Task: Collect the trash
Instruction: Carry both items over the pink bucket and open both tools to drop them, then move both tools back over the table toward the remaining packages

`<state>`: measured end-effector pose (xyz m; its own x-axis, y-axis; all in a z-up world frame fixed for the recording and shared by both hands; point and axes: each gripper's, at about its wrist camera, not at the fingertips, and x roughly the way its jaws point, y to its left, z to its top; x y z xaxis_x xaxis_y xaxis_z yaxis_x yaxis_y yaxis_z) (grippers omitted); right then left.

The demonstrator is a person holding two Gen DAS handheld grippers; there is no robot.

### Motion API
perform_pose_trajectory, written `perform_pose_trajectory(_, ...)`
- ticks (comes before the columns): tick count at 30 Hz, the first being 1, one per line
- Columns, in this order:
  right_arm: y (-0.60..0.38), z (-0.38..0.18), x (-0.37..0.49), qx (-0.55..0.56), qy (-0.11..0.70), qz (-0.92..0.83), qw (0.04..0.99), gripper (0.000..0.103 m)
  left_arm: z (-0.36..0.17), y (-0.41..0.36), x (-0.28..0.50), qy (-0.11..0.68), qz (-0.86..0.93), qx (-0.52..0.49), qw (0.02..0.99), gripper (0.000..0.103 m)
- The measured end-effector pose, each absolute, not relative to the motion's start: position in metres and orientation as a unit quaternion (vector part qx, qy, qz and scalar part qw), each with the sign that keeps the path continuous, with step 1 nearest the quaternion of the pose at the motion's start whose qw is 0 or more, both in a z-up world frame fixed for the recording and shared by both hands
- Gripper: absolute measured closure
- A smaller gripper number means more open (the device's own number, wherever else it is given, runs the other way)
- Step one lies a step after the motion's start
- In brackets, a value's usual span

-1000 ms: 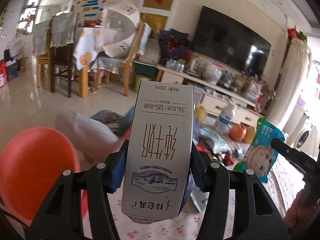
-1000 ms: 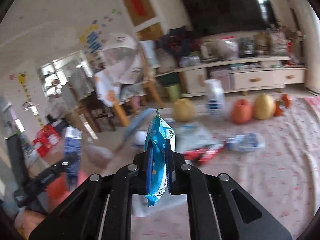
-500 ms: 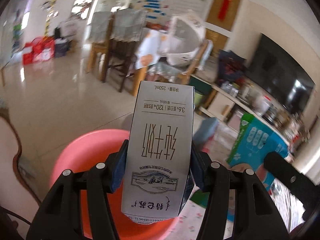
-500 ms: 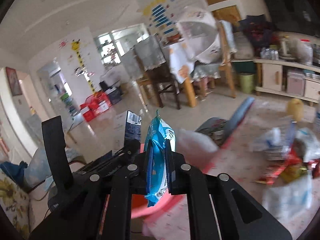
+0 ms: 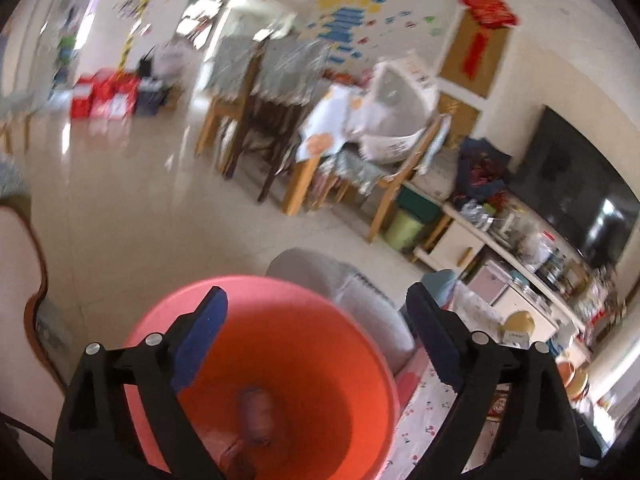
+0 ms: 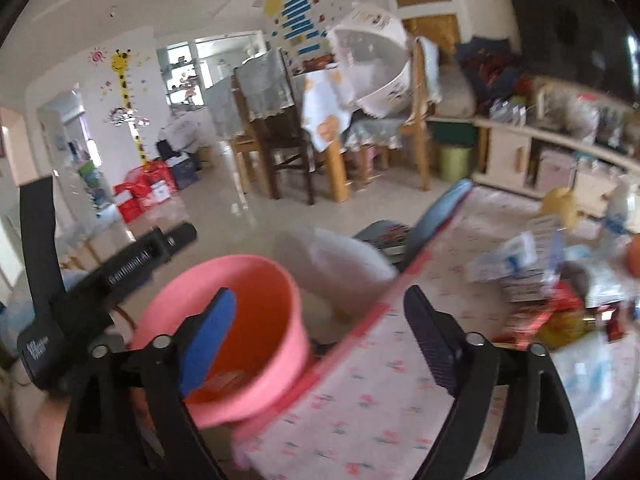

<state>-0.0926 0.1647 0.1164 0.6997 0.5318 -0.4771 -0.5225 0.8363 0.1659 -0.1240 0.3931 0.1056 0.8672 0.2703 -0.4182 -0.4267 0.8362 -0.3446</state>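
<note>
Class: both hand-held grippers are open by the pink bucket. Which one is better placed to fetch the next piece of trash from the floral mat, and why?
Probably the right hand-held gripper: its view takes in the wrapper pile on the floral mat. The left hand-held gripper hangs over the pink bucket, facing away from the pile.

A pink-orange bucket [image 5: 280, 360] is showing beside a white cloth [image 6: 380, 420] scattering pink flowers, edged red; blue pads [image 6: 208, 336] are lining black fingers.

Smooth pink plastic bucket [image 5: 280, 360], glossy tiled floor [image 5: 132, 200], printed cloth mat [image 6: 400, 400], wooden chairs [image 6: 288, 152]
</note>
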Motion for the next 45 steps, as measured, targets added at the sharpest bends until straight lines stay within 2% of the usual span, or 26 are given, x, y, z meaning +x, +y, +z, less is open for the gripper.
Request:
perform_pose_trajectory(3,0.144,0.111,-0.097,-0.006,0.255,0.267,0.929,0.015,0.113,0.374,-0.116,0.169,0.162,-0.182,0.955,0.011)
perform_pose_trajectory(16,0.058,0.086,-0.142,-0.051,0.242,0.184,0.951,0.010,0.117,0.288,-0.091,0.238,0.046,-0.092,0.966,0.011)
perform_pose_trajectory(29,-0.010,0.079,-0.170,-0.032,0.229,0.154,0.960,0.006,0.106,0.213,-0.097,0.244,-0.032,-0.005,0.969,0.011)
perform_pose_trajectory(45,-0.093,0.070,-0.163,0.020,0.241,0.086,0.966,0.005,0.089,0.139,-0.100,0.265,-0.105,0.075,0.955,0.011)
